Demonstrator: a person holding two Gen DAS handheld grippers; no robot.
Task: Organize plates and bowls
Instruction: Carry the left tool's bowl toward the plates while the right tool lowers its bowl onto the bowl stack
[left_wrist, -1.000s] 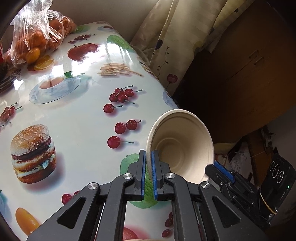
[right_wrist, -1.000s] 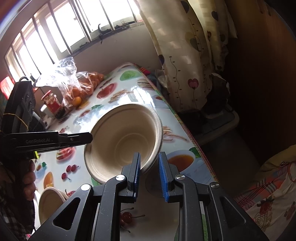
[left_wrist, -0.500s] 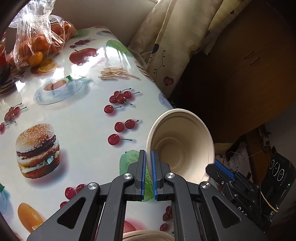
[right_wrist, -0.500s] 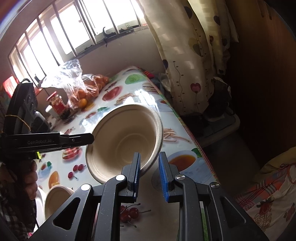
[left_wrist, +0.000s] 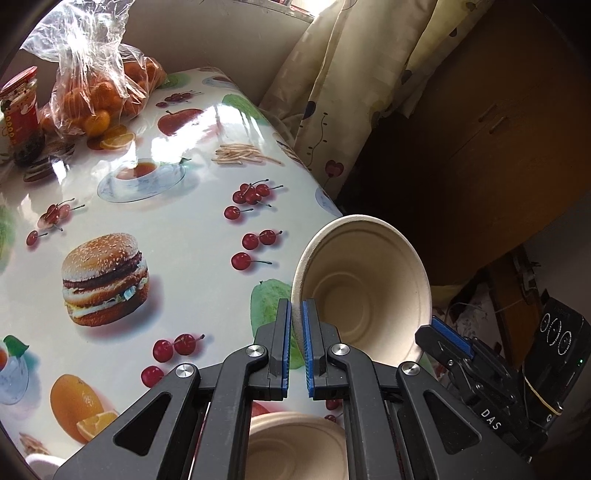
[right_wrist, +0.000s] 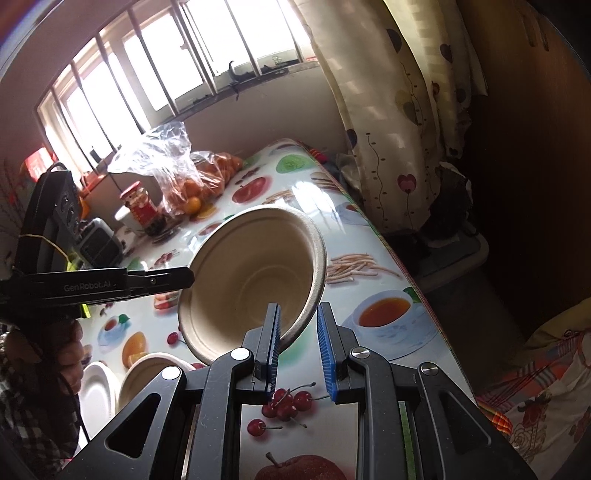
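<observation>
The left gripper (left_wrist: 295, 314) pinches the rim of a bowl (left_wrist: 364, 291) held up over the table (left_wrist: 177, 229). The right gripper (right_wrist: 298, 321) grips its other edge. Only the right view shows a white plate (right_wrist: 96, 391) beside a second bowl (right_wrist: 147, 373).

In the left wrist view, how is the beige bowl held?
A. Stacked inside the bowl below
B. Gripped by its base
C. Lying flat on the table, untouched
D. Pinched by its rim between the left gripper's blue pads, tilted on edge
D: the left gripper has its blue pads closed on the rim of the beige bowl, which is tipped with its opening sideways.
</observation>
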